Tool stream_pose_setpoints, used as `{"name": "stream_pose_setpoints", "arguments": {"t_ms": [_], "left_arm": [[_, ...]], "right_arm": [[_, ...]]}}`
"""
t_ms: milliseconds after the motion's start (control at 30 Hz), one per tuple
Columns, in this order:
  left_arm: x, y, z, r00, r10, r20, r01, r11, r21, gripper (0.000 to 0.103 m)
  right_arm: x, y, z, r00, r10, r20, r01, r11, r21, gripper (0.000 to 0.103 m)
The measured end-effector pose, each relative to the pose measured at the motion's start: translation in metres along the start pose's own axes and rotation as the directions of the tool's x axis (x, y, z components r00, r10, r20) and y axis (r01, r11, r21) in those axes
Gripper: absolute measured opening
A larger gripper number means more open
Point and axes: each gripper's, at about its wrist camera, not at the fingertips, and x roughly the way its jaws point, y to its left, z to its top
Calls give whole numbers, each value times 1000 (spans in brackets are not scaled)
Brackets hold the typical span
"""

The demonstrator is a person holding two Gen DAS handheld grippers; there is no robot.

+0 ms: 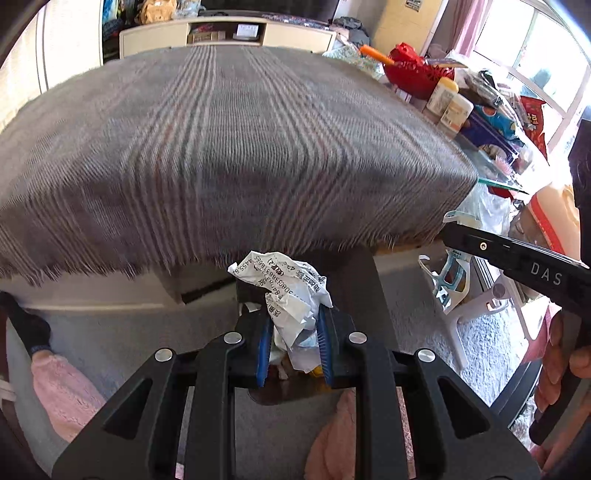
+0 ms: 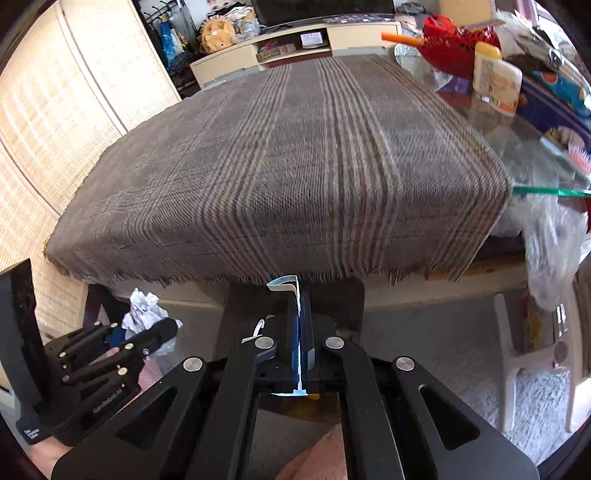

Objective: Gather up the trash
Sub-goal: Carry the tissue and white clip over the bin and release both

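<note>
Left gripper (image 1: pixel 295 345) fingers clamp a crumpled white printed paper wad (image 1: pixel 288 295); right gripper (image 2: pixel 301 347) fingers pinch a thin pale-blue plastic strip (image 2: pixel 291 291), both near the cloth-covered surface (image 2: pixel 258 166), ready for binning.

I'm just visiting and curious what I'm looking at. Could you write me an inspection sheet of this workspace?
Surface: table under a grey striped cloth; cloth top bare.
Job's things: crumpled printed paper; thin white-and-blue plastic packaging piece.
Clutter: red basket, pale bottles and blue packets on the glass table to the right.
Grippers: left gripper shut on the paper; right gripper shut on the plastic piece.
Cables: nothing seen.
Surroundings: low cream TV cabinet, white plastic stool, grey carpet, bright window.
</note>
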Motion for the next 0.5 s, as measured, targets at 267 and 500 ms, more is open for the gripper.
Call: {"name": "stream_pose_setpoints", "arguments": {"t_ms": [267, 500], "left_arm": [[47, -2, -26, 992, -72, -101, 71, 997, -14, 20], [83, -6, -29, 982, -69, -174, 70, 998, -5, 21]], "right_arm": [[43, -7, -24, 998, 1, -63, 3, 999, 53, 3], [78, -10, -34, 991, -16, -129, 27, 997, 78, 3]]}}
